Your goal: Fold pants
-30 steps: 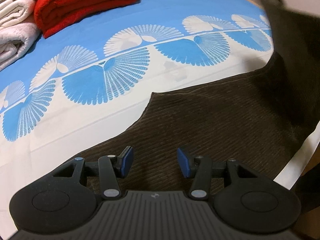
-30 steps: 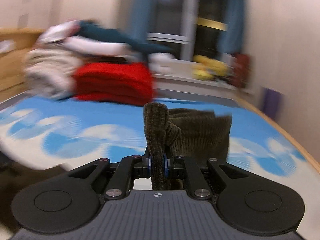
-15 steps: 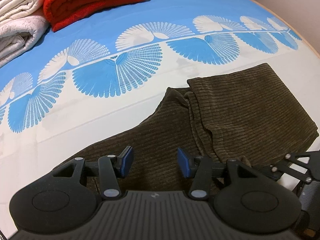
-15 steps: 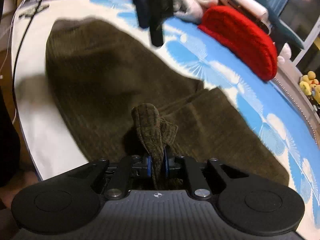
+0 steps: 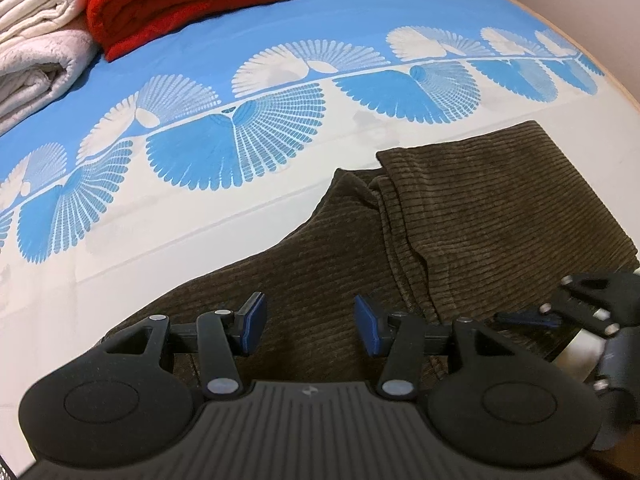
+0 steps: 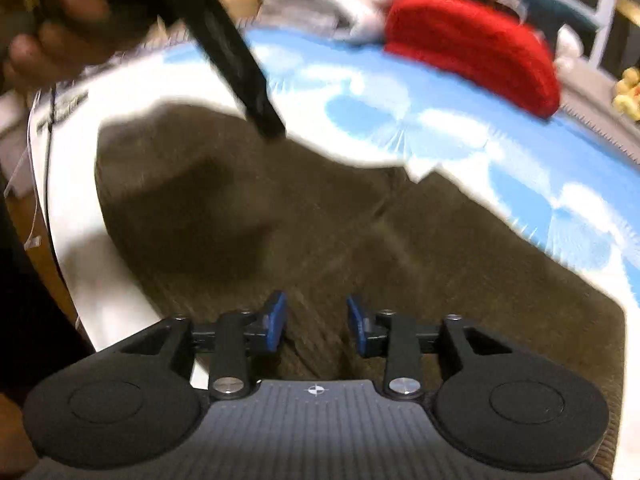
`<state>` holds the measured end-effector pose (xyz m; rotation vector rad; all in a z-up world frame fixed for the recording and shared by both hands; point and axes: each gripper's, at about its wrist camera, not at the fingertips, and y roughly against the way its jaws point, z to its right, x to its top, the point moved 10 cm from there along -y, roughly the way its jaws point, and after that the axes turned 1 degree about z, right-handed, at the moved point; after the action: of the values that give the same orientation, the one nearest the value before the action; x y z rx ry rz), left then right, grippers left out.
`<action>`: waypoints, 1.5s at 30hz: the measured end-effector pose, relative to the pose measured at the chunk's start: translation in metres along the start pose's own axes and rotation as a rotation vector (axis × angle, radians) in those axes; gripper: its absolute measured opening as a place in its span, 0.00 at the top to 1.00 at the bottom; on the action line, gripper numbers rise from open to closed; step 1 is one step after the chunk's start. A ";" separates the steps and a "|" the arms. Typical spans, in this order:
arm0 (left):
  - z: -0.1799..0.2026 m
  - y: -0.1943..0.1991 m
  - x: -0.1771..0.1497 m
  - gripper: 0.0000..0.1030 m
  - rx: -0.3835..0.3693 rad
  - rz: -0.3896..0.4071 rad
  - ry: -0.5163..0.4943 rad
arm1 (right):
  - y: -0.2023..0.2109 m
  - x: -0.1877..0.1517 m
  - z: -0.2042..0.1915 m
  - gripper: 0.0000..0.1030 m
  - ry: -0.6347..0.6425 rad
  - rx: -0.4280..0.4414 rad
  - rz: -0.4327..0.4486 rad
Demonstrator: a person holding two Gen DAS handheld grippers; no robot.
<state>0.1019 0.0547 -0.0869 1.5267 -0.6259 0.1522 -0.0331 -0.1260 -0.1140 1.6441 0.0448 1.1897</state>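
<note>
We had the pants (image 5: pixel 460 232) lying on the bed (image 5: pixel 280 12) with one part doubled over at right, so our right gripper (image 6: pixel 316 324) was opening off the cloth while the left gripper (image 5: pixel 306 324) hovered apart, empty.

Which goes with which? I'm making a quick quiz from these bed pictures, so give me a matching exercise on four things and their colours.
Things:
1. pants
2. blanket
3. towels
4. pads

Colours:
A. red
B. blue
C. dark brown
D. off-white

Pairs: 1-C, 2-A, 3-D, 4-B
</note>
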 end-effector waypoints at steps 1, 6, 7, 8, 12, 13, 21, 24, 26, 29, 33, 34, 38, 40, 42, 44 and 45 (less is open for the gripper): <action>-0.002 0.000 -0.001 0.48 0.003 -0.003 0.003 | -0.009 -0.008 -0.002 0.53 0.004 0.024 -0.048; -0.006 -0.001 -0.003 0.48 0.008 -0.005 0.007 | -0.014 -0.004 -0.004 0.82 0.028 0.029 -0.059; -0.007 -0.001 -0.003 0.48 0.009 -0.005 0.007 | -0.012 -0.002 -0.004 0.86 0.047 0.035 -0.054; -0.007 0.000 -0.003 0.48 0.009 -0.005 0.009 | -0.008 0.001 0.001 0.86 0.072 0.018 -0.033; -0.009 0.002 -0.003 0.48 0.007 0.002 0.017 | 0.029 0.034 -0.004 0.87 0.137 -0.027 0.105; -0.009 0.002 -0.003 0.48 0.007 0.001 0.018 | 0.038 0.038 -0.008 0.87 0.163 -0.031 0.130; -0.005 0.001 -0.002 0.48 0.005 -0.001 0.013 | 0.008 -0.023 -0.027 0.78 0.281 0.018 -0.082; -0.003 0.000 0.000 0.48 0.003 0.002 0.005 | 0.036 -0.004 -0.016 0.78 0.169 0.079 -0.012; -0.002 0.000 0.001 0.48 0.000 0.005 0.006 | 0.055 0.004 0.004 0.78 0.066 0.071 0.029; 0.002 0.001 0.005 0.48 -0.007 0.011 -0.001 | 0.075 0.003 0.056 0.78 -0.110 -0.018 0.064; 0.008 0.001 0.009 0.48 -0.017 0.019 -0.014 | 0.082 -0.063 0.145 0.78 -0.404 -0.250 -0.120; 0.009 0.002 0.010 0.48 -0.019 0.022 -0.016 | 0.078 -0.094 0.160 0.84 -0.443 -0.305 -0.234; 0.007 0.003 0.008 0.48 -0.020 0.023 -0.009 | 0.094 -0.119 0.180 0.91 -0.597 -0.248 -0.214; 0.005 0.004 0.006 0.48 -0.019 0.022 -0.003 | 0.106 -0.107 0.181 0.90 -0.572 -0.262 -0.140; 0.002 0.005 0.002 0.48 -0.016 0.017 0.005 | 0.099 -0.126 0.183 0.90 -0.578 -0.293 -0.220; -0.006 0.006 -0.004 0.48 -0.001 0.010 0.023 | 0.092 -0.136 0.179 0.90 -0.550 -0.290 -0.244; -0.010 0.008 -0.008 0.48 0.006 0.007 0.037 | 0.093 -0.129 0.178 0.90 -0.531 -0.301 -0.254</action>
<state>0.0947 0.0671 -0.0829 1.5246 -0.6024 0.1872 -0.0193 -0.3645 -0.1215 1.5798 -0.2420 0.5154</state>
